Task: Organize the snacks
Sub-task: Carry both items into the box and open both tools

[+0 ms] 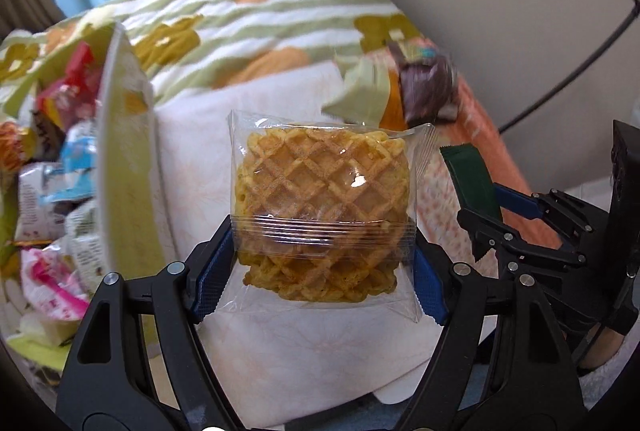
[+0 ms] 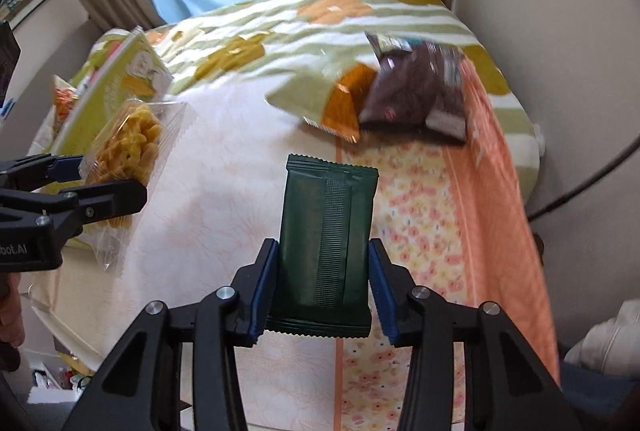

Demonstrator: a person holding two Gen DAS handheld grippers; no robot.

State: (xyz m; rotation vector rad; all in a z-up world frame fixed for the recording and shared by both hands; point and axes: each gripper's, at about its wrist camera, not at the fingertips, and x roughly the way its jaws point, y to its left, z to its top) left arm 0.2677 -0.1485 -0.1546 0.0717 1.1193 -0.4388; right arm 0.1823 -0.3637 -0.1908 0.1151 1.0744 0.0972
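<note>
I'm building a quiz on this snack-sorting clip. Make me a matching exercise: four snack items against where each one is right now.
1. waffle snack pack
2. dark green packet
3. brown packet
4. yellow-green box

A. lying on the bedspread, far right
B. between the right gripper's fingers
C. at the left, beside a pile of snacks
D. between the left gripper's fingers

Pairs: 1-D, 2-B, 3-A, 4-C

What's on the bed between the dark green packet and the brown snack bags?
Nothing. In the right wrist view, only bare floral sheet lies between the flat dark green foil packet and the brown plastic snack bags.
</note>
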